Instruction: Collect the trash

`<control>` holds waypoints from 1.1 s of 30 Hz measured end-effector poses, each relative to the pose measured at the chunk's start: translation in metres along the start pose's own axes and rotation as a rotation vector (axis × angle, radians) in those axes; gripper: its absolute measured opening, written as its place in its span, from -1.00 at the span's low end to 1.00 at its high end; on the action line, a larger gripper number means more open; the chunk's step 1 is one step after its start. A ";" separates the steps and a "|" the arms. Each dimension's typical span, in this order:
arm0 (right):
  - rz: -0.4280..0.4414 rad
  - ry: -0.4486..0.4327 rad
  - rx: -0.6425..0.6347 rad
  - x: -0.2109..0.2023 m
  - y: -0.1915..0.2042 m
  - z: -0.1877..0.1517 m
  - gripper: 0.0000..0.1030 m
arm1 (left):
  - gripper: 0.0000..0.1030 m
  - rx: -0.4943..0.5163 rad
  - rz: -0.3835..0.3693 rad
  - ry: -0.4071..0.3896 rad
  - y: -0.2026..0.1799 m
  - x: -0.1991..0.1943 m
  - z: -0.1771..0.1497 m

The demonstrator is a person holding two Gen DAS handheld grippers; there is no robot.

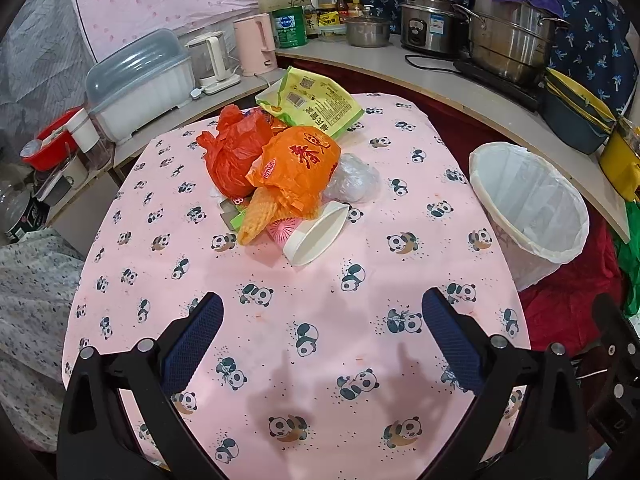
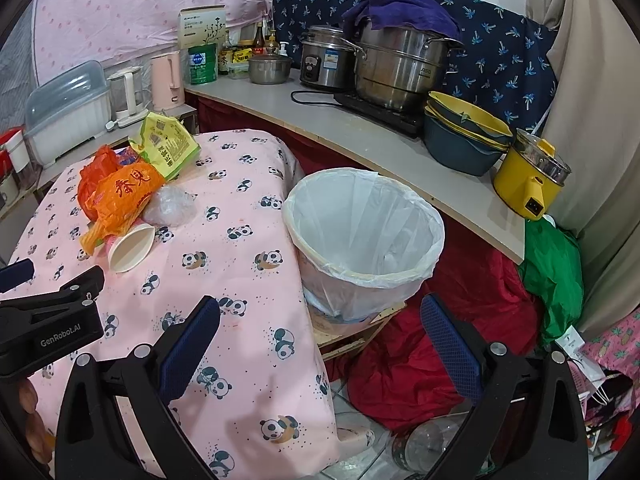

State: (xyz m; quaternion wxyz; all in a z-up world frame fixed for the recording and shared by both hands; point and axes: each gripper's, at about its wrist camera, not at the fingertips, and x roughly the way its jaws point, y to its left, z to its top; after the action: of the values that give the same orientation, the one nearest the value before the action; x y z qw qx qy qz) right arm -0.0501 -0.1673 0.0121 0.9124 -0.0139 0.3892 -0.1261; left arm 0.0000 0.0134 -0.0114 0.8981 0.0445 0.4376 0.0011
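Pink panda-cloth counter [image 1: 304,344] holds all the trash pile [image 1: 280,168]; white-lined round bin [image 2: 364,228] looks empty; both claws wide open, holding nothing.

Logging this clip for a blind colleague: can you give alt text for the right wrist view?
The open right gripper hovers over the edge of a panda-print table, facing an empty white-lined trash bin beside it. A trash pile of orange bags, wrappers and a paper cup lies on the table, left.

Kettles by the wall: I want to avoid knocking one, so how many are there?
2. A clear-bodied white kettle stands on the low shelf behind the table; a pink kettle stands right beside it, nearer the green tin. Others may be hidden.
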 end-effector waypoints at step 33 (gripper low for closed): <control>-0.013 -0.008 0.004 -0.003 -0.006 0.002 0.87 | 0.84 0.017 -0.027 -0.018 -0.003 -0.004 0.002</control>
State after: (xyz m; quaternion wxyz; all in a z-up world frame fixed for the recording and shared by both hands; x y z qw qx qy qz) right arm -0.0518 -0.1727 0.0160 0.9131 -0.0151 0.3853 -0.1325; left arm -0.0012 0.0100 -0.0077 0.9016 0.0463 0.4299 -0.0153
